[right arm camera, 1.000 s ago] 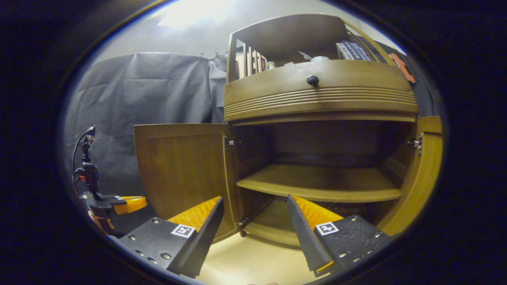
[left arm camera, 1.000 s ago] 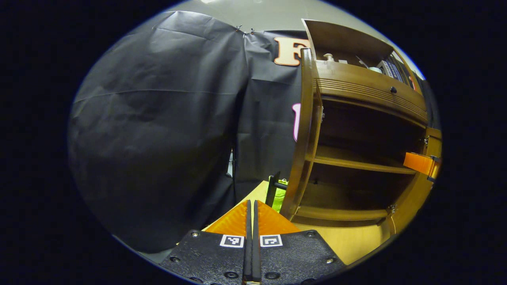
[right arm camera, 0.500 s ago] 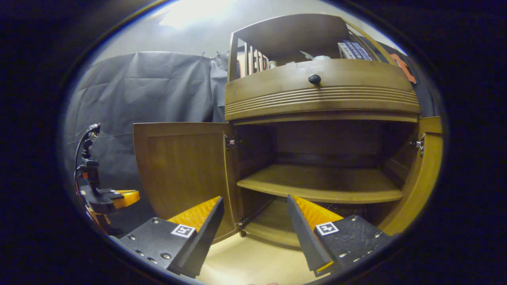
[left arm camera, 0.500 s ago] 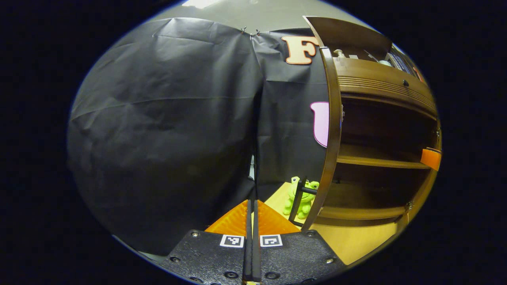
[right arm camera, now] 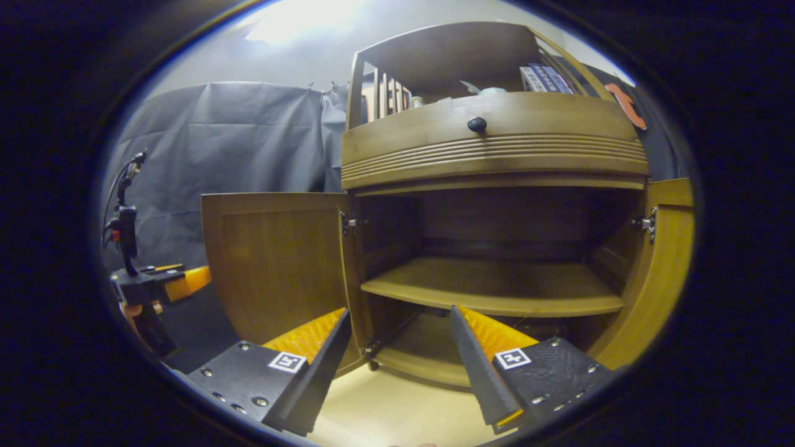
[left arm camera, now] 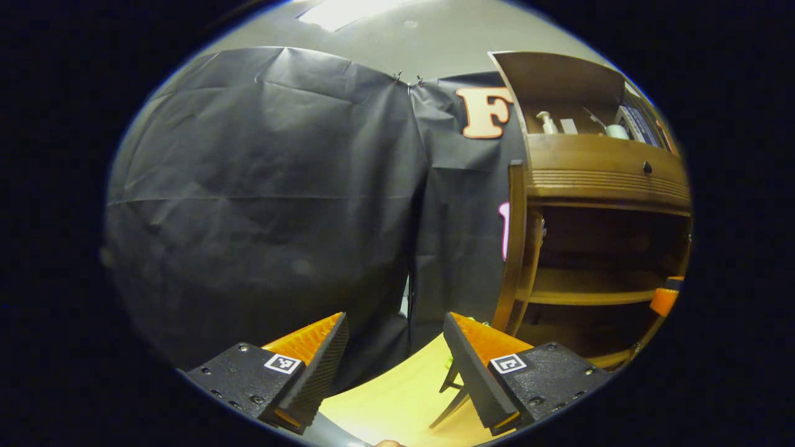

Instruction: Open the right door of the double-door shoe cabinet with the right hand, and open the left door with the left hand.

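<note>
Black cloth [left arm camera: 267, 186] hangs behind everything you face, with the pale counter [right arm camera: 385, 416] running under the shoe cabinet [right arm camera: 497, 149].

In the right gripper view, your left gripper [right arm camera: 158, 285] sits far left in front of the cloth, clear of the left door [right arm camera: 273, 267], which is swung fully open with its inner face toward you. The cabinet's inner shelf [right arm camera: 490, 288] lies bare between the doors, and the right door [right arm camera: 661, 267] stands open at the far right. Your right gripper [right arm camera: 397, 347] hovers low before the opening, its fingers spread and holding nothing.

In the left gripper view, your left gripper [left arm camera: 394, 347] also has its fingers spread apart and empty; the left door [left arm camera: 515, 248] shows edge-on to the right of them.
</note>
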Demonstrator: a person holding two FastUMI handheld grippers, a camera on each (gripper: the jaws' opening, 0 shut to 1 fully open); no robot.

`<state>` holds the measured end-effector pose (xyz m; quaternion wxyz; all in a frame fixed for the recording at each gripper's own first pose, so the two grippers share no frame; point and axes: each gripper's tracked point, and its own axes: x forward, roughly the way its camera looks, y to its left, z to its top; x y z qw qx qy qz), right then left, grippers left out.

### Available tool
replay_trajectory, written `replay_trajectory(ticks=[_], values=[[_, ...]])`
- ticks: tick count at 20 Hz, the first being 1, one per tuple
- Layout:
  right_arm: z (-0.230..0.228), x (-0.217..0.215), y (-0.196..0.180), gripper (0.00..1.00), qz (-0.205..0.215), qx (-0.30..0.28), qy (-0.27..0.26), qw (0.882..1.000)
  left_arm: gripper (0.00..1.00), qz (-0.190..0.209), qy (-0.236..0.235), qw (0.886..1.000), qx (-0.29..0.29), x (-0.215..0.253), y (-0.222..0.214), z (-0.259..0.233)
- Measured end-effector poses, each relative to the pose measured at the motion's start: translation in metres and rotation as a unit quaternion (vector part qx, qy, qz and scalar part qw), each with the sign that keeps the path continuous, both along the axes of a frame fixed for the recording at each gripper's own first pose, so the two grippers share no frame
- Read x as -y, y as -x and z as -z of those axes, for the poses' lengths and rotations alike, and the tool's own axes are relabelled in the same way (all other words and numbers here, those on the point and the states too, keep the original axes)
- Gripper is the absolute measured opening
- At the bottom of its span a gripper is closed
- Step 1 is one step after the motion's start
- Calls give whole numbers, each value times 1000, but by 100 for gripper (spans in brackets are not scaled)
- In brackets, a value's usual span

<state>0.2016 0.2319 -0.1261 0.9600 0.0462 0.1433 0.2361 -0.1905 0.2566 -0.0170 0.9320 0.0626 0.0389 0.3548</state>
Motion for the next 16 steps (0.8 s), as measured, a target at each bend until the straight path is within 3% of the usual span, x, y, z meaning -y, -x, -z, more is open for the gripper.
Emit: replay_trajectory(ticks=[1, 4, 6, 14, 16], values=[[-2, 3, 1, 95, 2, 0, 0, 1000, 92, 5, -7, 1000, 5, 5, -2, -8], [-3, 8, 1, 95, 12, 5, 2, 1000, 95, 25, -27, 999, 29, 21, -15, -40], [-6, 14, 0, 95, 21, 9, 3, 1000, 91, 13, -38, 999, 37, 22, -14, -58], [-14, 41, 4, 95, 65, 21, 13, 998, 92, -7, -86, 993, 83, 33, -21, -126], [-19, 48, 4, 92, 76, 24, 15, 997, 92, 25, -90, 992, 89, 49, -34, -134]])
